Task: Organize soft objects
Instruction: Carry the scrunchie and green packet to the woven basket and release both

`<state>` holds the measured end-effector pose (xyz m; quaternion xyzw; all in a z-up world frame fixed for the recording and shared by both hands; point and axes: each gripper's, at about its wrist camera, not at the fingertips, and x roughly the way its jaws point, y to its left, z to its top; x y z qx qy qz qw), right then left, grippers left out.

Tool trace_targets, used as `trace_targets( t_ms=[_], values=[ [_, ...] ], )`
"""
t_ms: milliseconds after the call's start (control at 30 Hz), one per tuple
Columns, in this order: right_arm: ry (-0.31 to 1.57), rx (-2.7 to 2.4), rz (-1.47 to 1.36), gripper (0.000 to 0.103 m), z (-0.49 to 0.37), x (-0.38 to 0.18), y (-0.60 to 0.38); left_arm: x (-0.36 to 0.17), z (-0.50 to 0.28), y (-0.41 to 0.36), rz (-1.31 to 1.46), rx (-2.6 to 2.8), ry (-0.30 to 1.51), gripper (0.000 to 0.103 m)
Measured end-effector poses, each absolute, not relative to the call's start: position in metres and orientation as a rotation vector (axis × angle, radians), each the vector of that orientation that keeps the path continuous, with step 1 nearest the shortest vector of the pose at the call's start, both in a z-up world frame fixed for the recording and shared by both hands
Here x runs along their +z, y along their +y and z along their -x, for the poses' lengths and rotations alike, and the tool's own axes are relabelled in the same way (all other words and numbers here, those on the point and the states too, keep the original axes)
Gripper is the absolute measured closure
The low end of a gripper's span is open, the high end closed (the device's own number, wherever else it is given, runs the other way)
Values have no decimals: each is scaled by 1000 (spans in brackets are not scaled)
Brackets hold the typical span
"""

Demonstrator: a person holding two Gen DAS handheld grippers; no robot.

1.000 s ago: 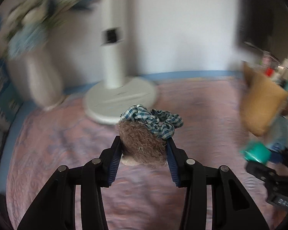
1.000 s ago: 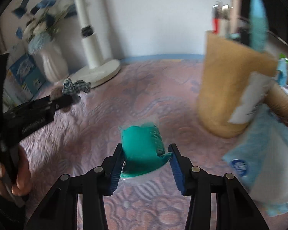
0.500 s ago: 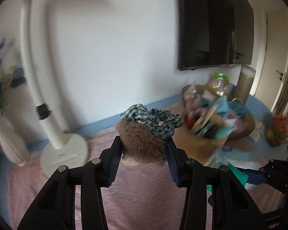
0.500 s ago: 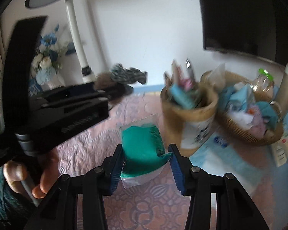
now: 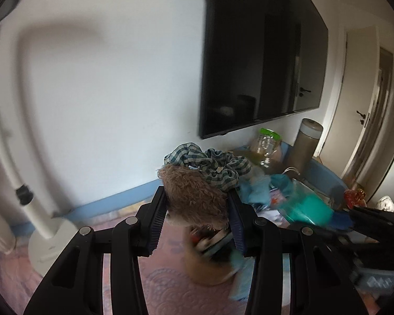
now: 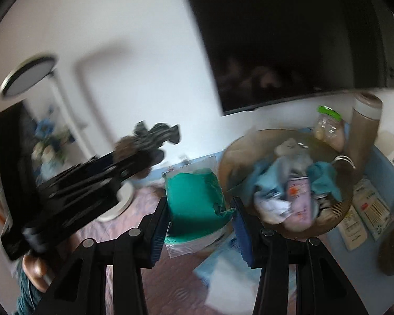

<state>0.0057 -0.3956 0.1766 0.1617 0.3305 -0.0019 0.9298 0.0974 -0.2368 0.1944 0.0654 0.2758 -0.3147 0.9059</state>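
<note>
- The left tool point(image 5: 197, 215) is clamped on a brown fuzzy scrunchie point(image 5: 194, 199), shaggy and matted, with a blue-and-white checked scrunchie point(image 5: 210, 165) bunched on top of it; both are held up in the air.
- The right tool point(image 6: 201, 215) grips a teal soft item sealed in a clear plastic bag point(image 6: 194, 202), the bag's edge hanging below the blue pads, just left of the basket.
- A round woven basket point(image 6: 231, 162) (blurred in both views) holds a heap of light-blue cloths point(image 6: 270, 176) and small packets.
- Below lies a pink patterned quilted cover point(image 5: 168, 283) with a blue border.
- A black wall-mounted TV point(image 5: 262, 52) hangs on the white wall, a white lamp stand point(image 5: 50, 236) stands to the left, and a tan flask point(image 5: 306, 144) is by the basket.
</note>
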Motion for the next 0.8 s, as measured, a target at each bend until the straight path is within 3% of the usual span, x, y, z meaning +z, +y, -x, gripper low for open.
trace_targets(
  t_ms=[167, 433, 700, 733, 767, 800],
  values=[
    [699, -55, -478, 57, -32, 166, -453, 198, -110, -281, -184, -661, 588, 62],
    [714, -172, -606, 57, -66, 148, -524, 198, -130, -332, -56, -658, 804, 62],
    [737, -250, -624, 56, -79, 129, -552, 175, -141, -364, -11, -597, 835, 60],
    [743, -249, -619, 55, -81, 126, -554, 174, -142, -364, 4, -591, 827, 58],
    [763, -246, -617, 55, -85, 122, -556, 174, -142, -364, 18, -578, 812, 49],
    [783, -236, -624, 54, -87, 120, -558, 174, -141, -363, 25, -560, 795, 30]
  ],
)
